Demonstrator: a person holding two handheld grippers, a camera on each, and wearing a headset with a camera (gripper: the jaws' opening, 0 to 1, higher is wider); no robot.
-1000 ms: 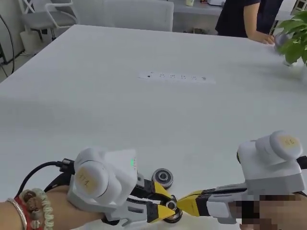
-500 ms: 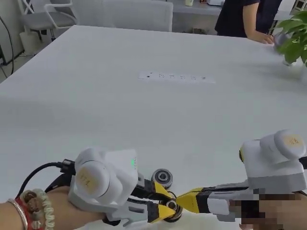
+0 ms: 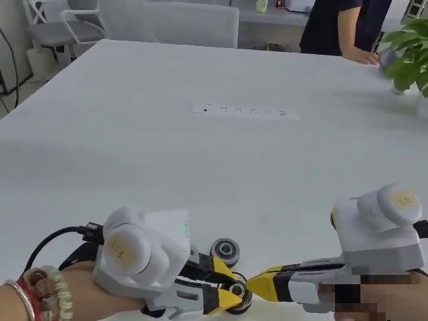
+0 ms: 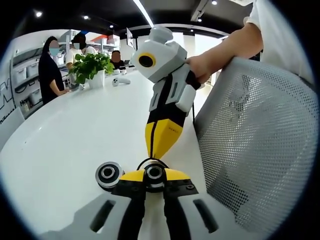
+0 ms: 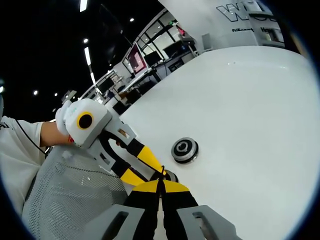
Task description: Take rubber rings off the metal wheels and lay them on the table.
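A small metal wheel [image 4: 154,171] with a black rubber ring [image 4: 144,162] sits at the table's near edge. My left gripper [image 4: 153,181] is shut on this wheel, yellow jaws on either side. From the right, my right gripper [image 3: 253,289] meets it tip to tip and is shut on the ring's edge, where a thin black loop [image 4: 144,162] stands off the wheel. In the right gripper view its own jaws [image 5: 161,184] are pressed together just before the held wheel [image 5: 171,175]. A second wheel [image 3: 225,251] with its ring on lies flat beside them, untouched.
A flush socket strip [image 3: 243,110] lies mid-table. At the far right corner stand a potted plant [image 3: 406,57] and a person [image 3: 334,27]. Chairs [image 3: 194,23] line the far side. A mesh chair back [image 4: 255,145] is close behind the near edge.
Both grippers stay clamped at the same wheel. The right gripper's body has bobbed slightly down and back up; the wheels have not moved.
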